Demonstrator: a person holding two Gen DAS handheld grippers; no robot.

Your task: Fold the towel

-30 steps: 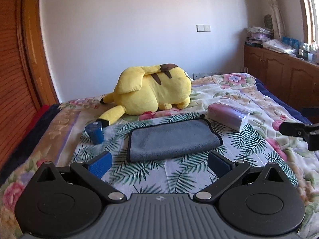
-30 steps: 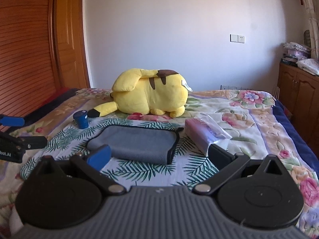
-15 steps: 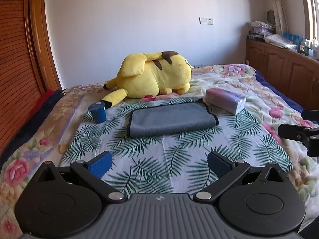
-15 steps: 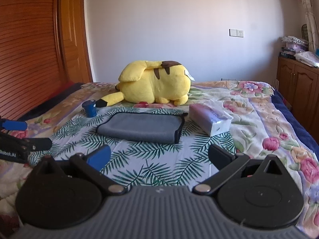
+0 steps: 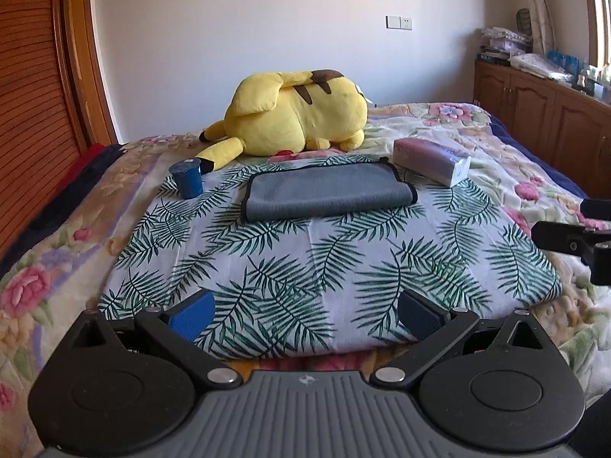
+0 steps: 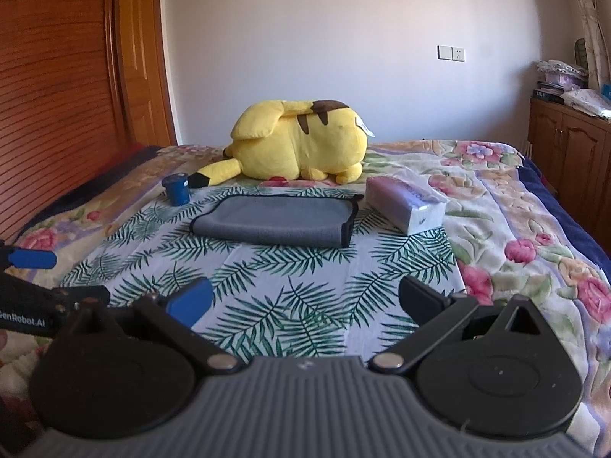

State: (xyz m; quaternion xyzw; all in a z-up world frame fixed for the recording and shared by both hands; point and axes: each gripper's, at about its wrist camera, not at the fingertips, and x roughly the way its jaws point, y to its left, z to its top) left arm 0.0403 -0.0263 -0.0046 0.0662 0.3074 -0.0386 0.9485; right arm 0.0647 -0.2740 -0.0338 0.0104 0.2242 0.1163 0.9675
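A grey towel (image 5: 328, 191) with a dark border lies folded into a flat rectangle on the leaf-print cloth (image 5: 305, 259) on the bed; it also shows in the right wrist view (image 6: 275, 221). My left gripper (image 5: 305, 315) is open and empty, near the cloth's front edge, well short of the towel. My right gripper (image 6: 305, 301) is open and empty, also well in front of the towel. The right gripper shows at the right edge of the left wrist view (image 5: 573, 240), and the left gripper at the left edge of the right wrist view (image 6: 34, 286).
A yellow plush toy (image 5: 298, 114) lies behind the towel. A blue cup (image 5: 187, 179) stands to the towel's left and a tissue pack (image 5: 431, 160) to its right. Wooden cabinets (image 5: 542, 114) line the right wall, a wooden wardrobe (image 6: 57, 95) the left.
Both grippers have drawn back from the towel toward the near edge of the bed, so the towel looks farther away. The towel has not moved. Both stay open.
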